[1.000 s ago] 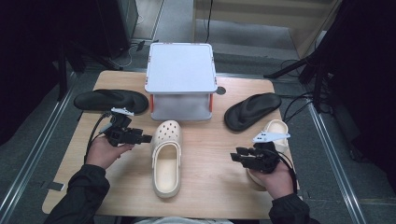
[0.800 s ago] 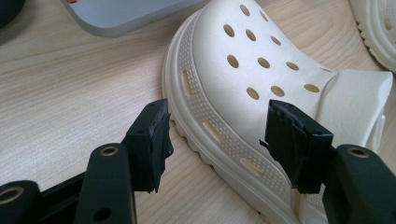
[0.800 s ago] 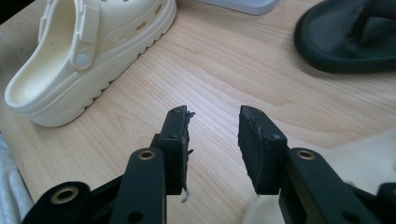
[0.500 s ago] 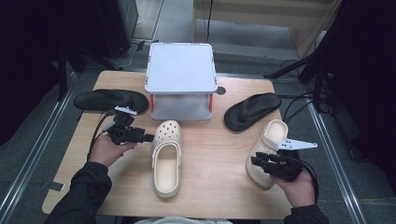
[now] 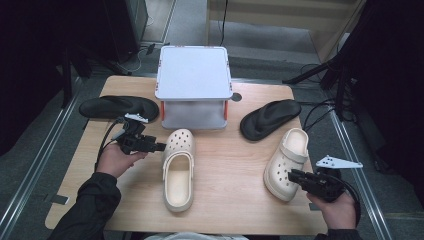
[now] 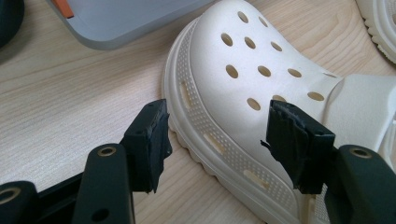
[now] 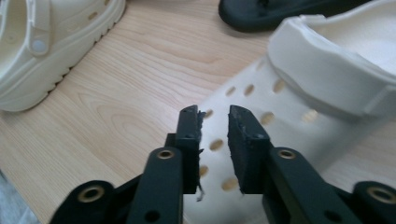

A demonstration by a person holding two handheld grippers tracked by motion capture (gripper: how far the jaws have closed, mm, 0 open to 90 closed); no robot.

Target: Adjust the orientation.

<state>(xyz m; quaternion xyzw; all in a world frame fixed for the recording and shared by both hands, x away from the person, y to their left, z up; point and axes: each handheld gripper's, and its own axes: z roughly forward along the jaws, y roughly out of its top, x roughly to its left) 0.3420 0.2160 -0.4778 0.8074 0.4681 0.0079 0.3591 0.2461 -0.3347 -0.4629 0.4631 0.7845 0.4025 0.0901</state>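
Right gripper view: right claw (image 7: pixel 214 116) nearly together, having just closed, over the blurred clog (image 7: pixel 289 107); nothing gripped.

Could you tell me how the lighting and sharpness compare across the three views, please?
High view: the table is evenly lit, the surroundings fall to near black. Left gripper view: sharp on the cream clog, soft shadow beneath it. Right gripper view: the other clog looks slightly soft, pale and washed out.

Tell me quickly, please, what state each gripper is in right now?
Left gripper: open, its jaws straddling the toe of the middle cream clog.
Right gripper: jaws just closing, still slightly apart, nothing between them, above the right cream clog.
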